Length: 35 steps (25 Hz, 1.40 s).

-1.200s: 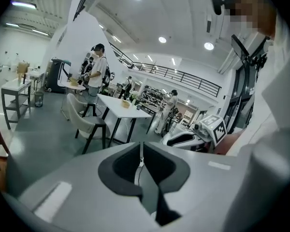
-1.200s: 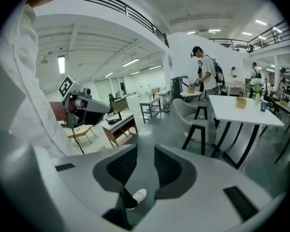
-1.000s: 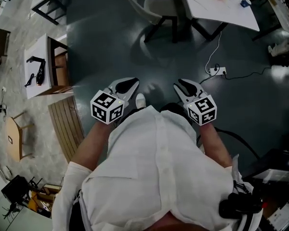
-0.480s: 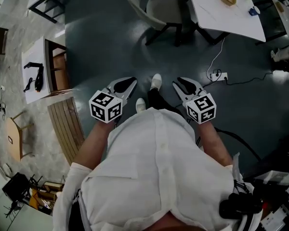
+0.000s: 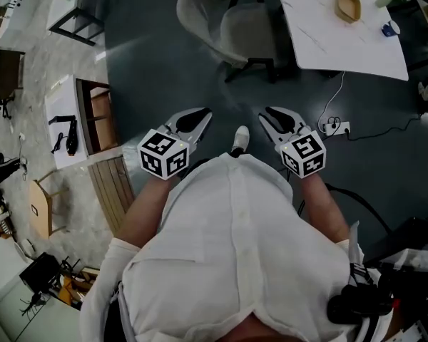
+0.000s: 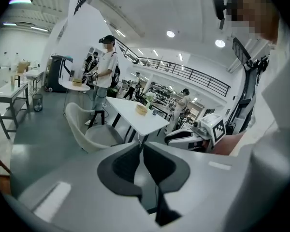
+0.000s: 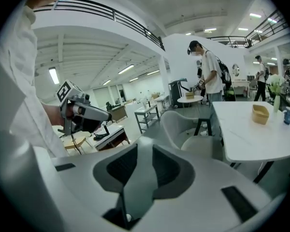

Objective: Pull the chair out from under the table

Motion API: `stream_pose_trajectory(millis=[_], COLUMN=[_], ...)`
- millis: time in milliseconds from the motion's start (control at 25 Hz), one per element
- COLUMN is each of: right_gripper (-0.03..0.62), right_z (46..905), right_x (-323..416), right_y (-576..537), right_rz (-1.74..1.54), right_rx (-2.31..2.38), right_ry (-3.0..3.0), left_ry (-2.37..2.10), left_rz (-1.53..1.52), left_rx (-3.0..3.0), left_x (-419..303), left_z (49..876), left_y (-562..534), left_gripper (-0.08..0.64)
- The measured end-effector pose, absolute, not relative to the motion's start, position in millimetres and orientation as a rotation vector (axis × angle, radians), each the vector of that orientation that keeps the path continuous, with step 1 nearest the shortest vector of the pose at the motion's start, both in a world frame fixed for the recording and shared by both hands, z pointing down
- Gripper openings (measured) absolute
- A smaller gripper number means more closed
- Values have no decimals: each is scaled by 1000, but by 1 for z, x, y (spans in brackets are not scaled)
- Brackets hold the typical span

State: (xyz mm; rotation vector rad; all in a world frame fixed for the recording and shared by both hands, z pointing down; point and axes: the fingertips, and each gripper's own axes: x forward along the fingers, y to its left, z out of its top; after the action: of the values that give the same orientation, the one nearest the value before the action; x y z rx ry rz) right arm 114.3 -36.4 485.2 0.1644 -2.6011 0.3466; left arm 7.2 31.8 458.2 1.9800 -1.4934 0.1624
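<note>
- Left gripper (image 5: 205, 113): fingers together, nothing held.
- Right gripper (image 5: 265, 112): fingers together, nothing held.
- Pale grey shell chair (image 5: 225, 21): just beside white rectangular worktop (image 5: 321, 45), well apart from both grippers.

Counting one grey chair (image 5: 241, 30), one table (image 5: 321, 41) bearing one wooden bowl (image 5: 348, 4), one power strip (image 5: 334, 127), two grippers: left gripper (image 5: 207, 112), right gripper (image 5: 264, 111).
</note>
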Motion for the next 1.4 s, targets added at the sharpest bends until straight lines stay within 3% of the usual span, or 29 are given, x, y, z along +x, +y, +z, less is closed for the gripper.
stream_pose_trajectory(millis=[480,880,1400], right_gripper=[84,84,84], right_z=[497,470,469], right_x=[57,8,1], right_y=[-95,-151,-162], right_rz=[353,366,474], right_rx=[139,400,797], right_ry=[-2579,-2574,-2479], left_ry=[-1521,-1416,-1334], left_rz=[161,168,286], left_rx=[1913,1834,1718], left_x=[-62,-177,-282], left_z=[472,509,577], left_y=[-32,-119,-206], left_gripper=[18,110,184])
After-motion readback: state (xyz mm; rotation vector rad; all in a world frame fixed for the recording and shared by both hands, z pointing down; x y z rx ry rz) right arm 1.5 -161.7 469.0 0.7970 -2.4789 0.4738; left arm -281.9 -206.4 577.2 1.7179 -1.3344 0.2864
